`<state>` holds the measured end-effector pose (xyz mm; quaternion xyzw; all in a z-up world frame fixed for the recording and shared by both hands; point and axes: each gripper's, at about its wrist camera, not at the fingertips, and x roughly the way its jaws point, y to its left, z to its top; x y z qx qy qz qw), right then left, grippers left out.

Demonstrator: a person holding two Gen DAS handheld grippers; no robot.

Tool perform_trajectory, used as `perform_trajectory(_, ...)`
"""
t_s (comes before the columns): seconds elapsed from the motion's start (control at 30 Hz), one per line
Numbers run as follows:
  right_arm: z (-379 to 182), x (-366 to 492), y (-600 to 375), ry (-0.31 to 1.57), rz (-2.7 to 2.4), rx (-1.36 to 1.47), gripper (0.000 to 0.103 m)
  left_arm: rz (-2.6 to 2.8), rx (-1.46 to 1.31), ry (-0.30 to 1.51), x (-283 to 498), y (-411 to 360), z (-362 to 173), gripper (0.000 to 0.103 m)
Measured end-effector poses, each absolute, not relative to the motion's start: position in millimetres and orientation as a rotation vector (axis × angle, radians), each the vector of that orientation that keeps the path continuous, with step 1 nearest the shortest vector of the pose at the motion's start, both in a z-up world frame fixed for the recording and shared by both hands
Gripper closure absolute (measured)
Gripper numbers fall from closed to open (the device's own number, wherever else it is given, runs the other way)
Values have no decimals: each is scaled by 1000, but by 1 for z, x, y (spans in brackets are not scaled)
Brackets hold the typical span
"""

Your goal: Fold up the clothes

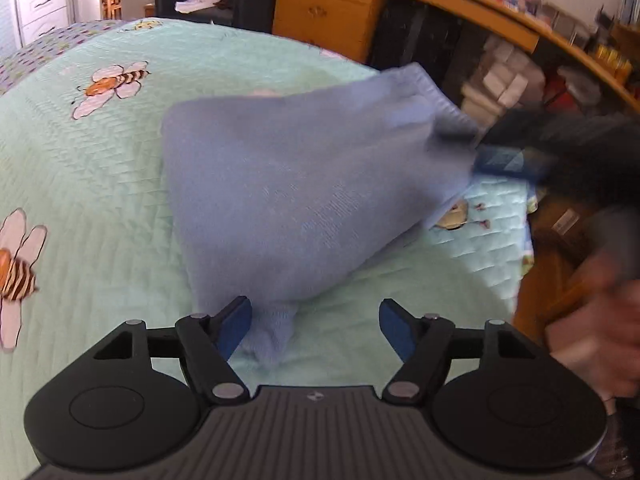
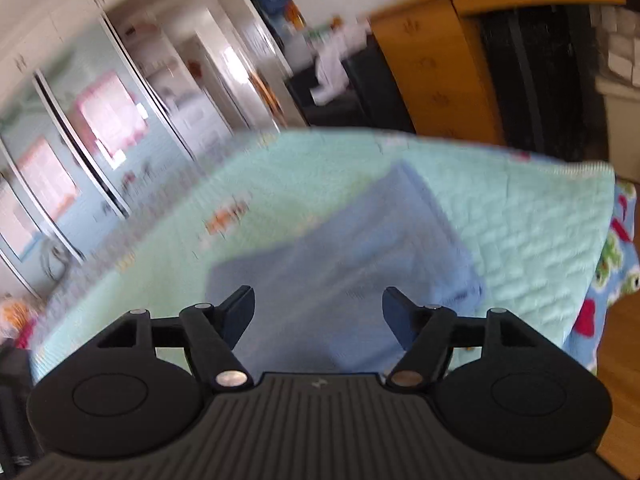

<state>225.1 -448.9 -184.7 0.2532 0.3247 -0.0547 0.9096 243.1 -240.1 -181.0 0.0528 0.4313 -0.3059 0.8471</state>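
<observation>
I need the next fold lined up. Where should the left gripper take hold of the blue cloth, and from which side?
Grip the narrow bunched end of the blue cloth nearest the left gripper, coming straight forward and low over the green bedspread. That end tapers to a point lying just inside the open jaws, beside the left finger, while the wide end sits farther off.

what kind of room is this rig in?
Most likely a home bedroom, perhaps a child's. The blue cloth lies on a bed with a mint bee-print quilt; a wooden dresser stands behind it, and mirrored wardrobe doors line the wall. Both grippers, left and right, are open.
</observation>
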Motion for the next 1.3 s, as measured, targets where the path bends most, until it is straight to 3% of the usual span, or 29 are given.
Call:
perform_trajectory(0.07,-195,219,-455,750,-242,517,37,-661,79,903,234,-230,-169,29)
perform_trajectory(0.17,-174,187,-449,672,-218,534,36,-658,52,884,222,-222,-151,29)
perform_trajectory(0.3,-125,169,-414,595,-181,401,19,-626,72,881,204,-229,-125,28)
perform_trajectory(0.47,-84,170,-388,572,-187,254,19,-541,109,791,182,-219,-83,20)
perform_trajectory(0.63,-63,169,-378,577,-207,214,19,-430,78,751,185,-211,-55,20)
perform_trajectory(1.3,-55,166,-364,594,-217,127,19,-355,99,809,200,-226,-68,20)
